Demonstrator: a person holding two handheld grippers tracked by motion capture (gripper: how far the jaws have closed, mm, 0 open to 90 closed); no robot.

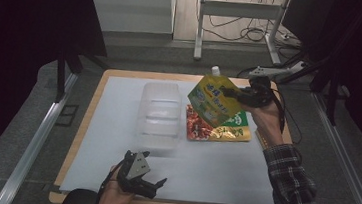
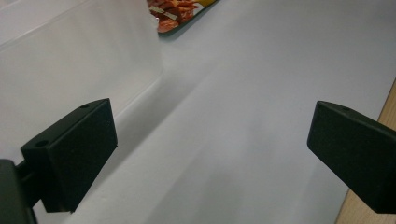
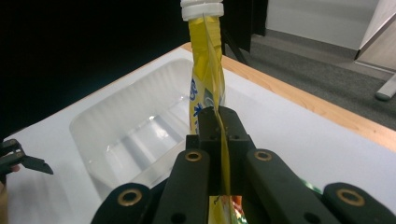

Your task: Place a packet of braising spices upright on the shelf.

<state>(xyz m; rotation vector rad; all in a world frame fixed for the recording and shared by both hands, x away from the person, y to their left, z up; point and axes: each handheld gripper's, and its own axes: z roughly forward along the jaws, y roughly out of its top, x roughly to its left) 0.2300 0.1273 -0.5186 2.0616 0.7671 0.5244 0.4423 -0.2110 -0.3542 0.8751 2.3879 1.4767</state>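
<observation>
1. The right gripper [image 1: 230, 92] is pinched shut on the edge of a yellow spouted pouch [image 1: 213, 101], which is held clear of the table, just off the right side of the clear plastic container [image 1: 160, 114].
2. The left gripper [image 1: 148, 173] is held low near the table's front edge with its fingers [image 2: 74, 154] spread wide and nothing between them.
3. A slip could follow: only a thin seam of the pouch [image 3: 208, 70] is clamped, so a swing of its hanging weight might pull it free short of the container [image 3: 135, 135].
4. The light container could be nudged or tipped if the pouch's lower corner catches its rim, since it is not steadied by the open gripper.
5. In the right gripper view the clamped seam and the white cap [image 3: 201, 8] beyond the fingertips are seen edge-on.
6. In the high view a red snack packet [image 1: 216, 128] is seen lying flat beneath the lifted pouch.
</observation>
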